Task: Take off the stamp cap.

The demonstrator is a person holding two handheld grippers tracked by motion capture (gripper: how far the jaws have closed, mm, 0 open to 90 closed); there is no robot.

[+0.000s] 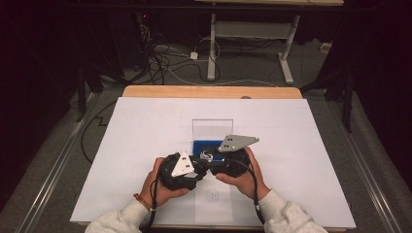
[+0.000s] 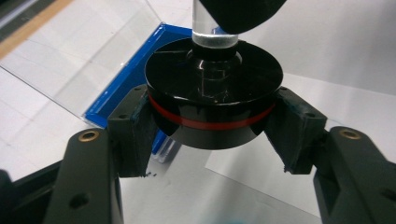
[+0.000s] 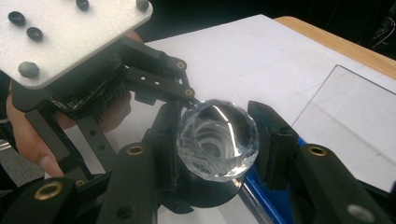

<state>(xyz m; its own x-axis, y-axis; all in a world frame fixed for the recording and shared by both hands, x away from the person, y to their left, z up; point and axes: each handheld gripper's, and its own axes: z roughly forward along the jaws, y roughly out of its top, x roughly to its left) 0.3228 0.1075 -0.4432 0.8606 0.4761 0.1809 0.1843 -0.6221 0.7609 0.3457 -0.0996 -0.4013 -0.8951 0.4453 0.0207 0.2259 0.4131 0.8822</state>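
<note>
A clear faceted crystal (image 3: pixel 217 140) on a short clear stem (image 2: pixel 215 35) rises from a black disc base (image 2: pixel 215 93) with a red band. This piece (image 1: pixel 206 156) hangs just above the white sheet, in front of a blue tray (image 1: pixel 199 145). My left gripper (image 2: pixel 215 123) is shut on the disc, one pad on each side of its rim. My right gripper (image 3: pixel 219 140) is closed around the crystal from above. In the high view the left gripper (image 1: pixel 194 165) and right gripper (image 1: pixel 216 158) meet at the piece, both held in hands.
A clear upright panel (image 1: pixel 212 130) stands at the back of the blue tray. The white sheet (image 1: pixel 145 145) covers most of the wooden table (image 1: pixel 209 91). A small round printed mark (image 1: pixel 212 195) lies near the front edge. Cables and a desk frame are on the floor beyond.
</note>
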